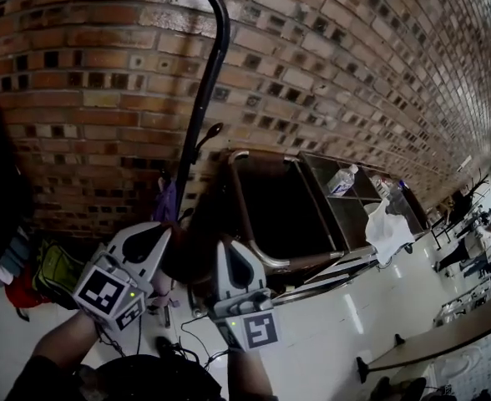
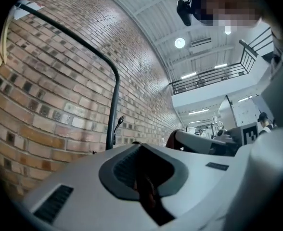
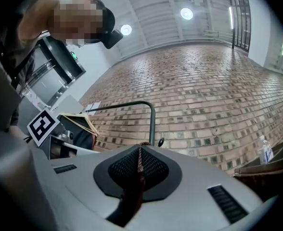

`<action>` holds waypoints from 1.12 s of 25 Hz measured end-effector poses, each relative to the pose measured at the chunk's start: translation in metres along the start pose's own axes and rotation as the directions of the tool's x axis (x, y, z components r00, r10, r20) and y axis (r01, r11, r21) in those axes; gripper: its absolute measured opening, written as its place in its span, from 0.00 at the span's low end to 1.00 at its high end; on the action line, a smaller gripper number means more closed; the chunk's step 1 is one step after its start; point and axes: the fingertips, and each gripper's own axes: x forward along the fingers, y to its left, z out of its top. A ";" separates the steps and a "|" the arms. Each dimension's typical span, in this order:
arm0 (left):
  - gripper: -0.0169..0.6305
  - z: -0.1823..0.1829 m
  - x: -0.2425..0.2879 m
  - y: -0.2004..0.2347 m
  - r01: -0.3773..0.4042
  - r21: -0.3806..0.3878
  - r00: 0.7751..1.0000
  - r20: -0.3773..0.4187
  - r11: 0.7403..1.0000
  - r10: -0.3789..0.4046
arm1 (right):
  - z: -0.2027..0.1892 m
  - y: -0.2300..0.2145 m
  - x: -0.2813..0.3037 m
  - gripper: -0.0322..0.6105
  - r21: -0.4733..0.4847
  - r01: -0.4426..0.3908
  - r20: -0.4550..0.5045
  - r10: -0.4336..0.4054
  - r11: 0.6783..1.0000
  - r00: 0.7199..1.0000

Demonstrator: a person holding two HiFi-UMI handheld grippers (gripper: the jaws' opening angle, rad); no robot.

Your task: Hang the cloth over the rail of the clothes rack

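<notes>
Both pairs of jaws were pressed together on the cloth. In the left gripper view, the left gripper (image 2: 140,150) had its jaws nearly closed, with a fold of reddish-brown cloth (image 2: 148,192) pinched between them. In the right gripper view, the right gripper (image 3: 139,150) was clamped the same way, and a thin edge of the cloth (image 3: 132,196) ran up through the seam of its jaws.

From the head view, the left gripper (image 1: 162,229) and right gripper (image 1: 227,246) sat side by side low in the frame, each carrying its marker cube (image 1: 105,292). The dark cloth (image 1: 187,256) was bunched between them. It was held in the air just in front of the upright post of the clothes rack (image 1: 189,157) and was not on the rack.

The black rail (image 1: 217,48) rose from that post, bent over at the top and ran off to the left, well above the cloth and both grippers. It also showed in the left gripper view (image 2: 83,44) and the right gripper view (image 3: 132,105).

A brick wall (image 1: 103,82) stood behind the rack. To the right was a metal-framed table (image 1: 308,261) on the pale floor (image 1: 329,332), with a water bottle (image 1: 341,180) on a shelf beside it. A wooden hanger (image 3: 81,121) appeared at the left of the right gripper view.
</notes>
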 end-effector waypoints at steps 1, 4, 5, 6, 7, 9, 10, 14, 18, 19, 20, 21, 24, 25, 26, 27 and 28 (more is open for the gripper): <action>0.06 0.002 0.010 -0.001 0.006 -0.008 1.000 -0.006 1.000 -0.006 | -0.001 -0.006 0.004 0.10 -0.001 -0.005 -0.006 0.005 1.000 1.000; 0.06 0.013 0.041 -0.007 0.045 0.009 0.999 -0.006 0.999 -0.045 | 0.000 -0.025 0.020 0.10 -0.019 -0.021 -0.023 0.021 1.000 1.000; 0.06 0.020 0.052 -0.008 0.056 0.024 0.998 -0.001 0.998 -0.056 | 0.004 -0.032 0.027 0.10 -0.030 -0.024 -0.021 0.024 0.999 0.999; 0.06 0.026 0.061 -0.007 0.065 0.038 0.998 0.006 0.997 -0.065 | 0.009 -0.038 0.033 0.10 -0.038 -0.028 -0.017 0.027 0.999 0.999; 0.06 0.033 0.070 -0.006 0.069 0.049 0.997 0.015 0.996 -0.070 | 0.013 -0.045 0.040 0.10 -0.044 -0.031 -0.010 0.031 0.999 0.999; 0.06 0.047 0.084 -0.003 0.074 0.060 0.996 0.036 0.995 -0.077 | 0.022 -0.057 0.052 0.10 -0.045 -0.037 0.005 0.038 0.998 0.999; 0.06 0.052 0.090 -0.002 0.078 0.061 0.996 0.044 0.995 -0.081 | 0.026 -0.063 0.059 0.10 -0.046 -0.041 0.013 0.041 0.998 0.999; 0.06 0.074 0.118 -0.003 0.103 0.066 0.993 0.058 0.993 -0.107 | 0.046 -0.084 0.087 0.10 -0.060 -0.061 0.053 0.064 0.996 0.997; 0.06 0.113 0.147 -0.003 0.122 0.093 0.986 0.099 0.988 -0.131 | 0.077 -0.101 0.118 0.10 -0.109 -0.086 0.084 0.096 0.990 0.992; 0.06 0.124 0.153 -0.001 0.123 0.095 0.985 0.110 0.988 -0.133 | 0.085 -0.108 0.125 0.10 -0.124 -0.086 0.093 0.098 0.989 0.991; 0.06 0.134 0.159 0.002 0.126 0.093 0.983 0.119 0.988 -0.137 | 0.093 -0.114 0.132 0.10 -0.134 -0.086 0.102 0.100 0.987 0.990; 0.06 0.144 0.164 0.005 0.131 0.090 0.982 0.127 0.987 -0.142 | 0.101 -0.121 0.139 0.10 -0.140 -0.089 0.108 0.105 0.986 0.989; 0.06 0.170 0.181 0.015 0.134 0.116 0.978 0.146 0.984 -0.151 | 0.119 -0.142 0.157 0.10 -0.131 -0.106 0.126 0.122 0.986 0.984; 0.06 0.178 0.186 0.017 0.135 0.129 0.976 0.153 0.982 -0.155 | 0.124 -0.148 0.162 0.10 -0.125 -0.111 0.135 0.127 0.986 0.983; 0.06 0.186 0.192 0.017 0.140 0.138 0.974 0.161 0.980 -0.162 | 0.129 -0.153 0.168 0.10 -0.122 -0.113 0.146 0.131 0.986 0.981; 0.06 0.194 0.197 0.017 0.148 0.140 0.970 0.173 0.979 -0.171 | 0.134 -0.158 0.173 0.10 -0.123 -0.113 0.156 0.132 0.986 0.979; 0.06 0.203 0.202 0.015 0.156 0.139 0.965 0.188 0.978 -0.181 | 0.139 -0.162 0.178 0.10 -0.127 -0.111 0.165 0.131 0.986 0.978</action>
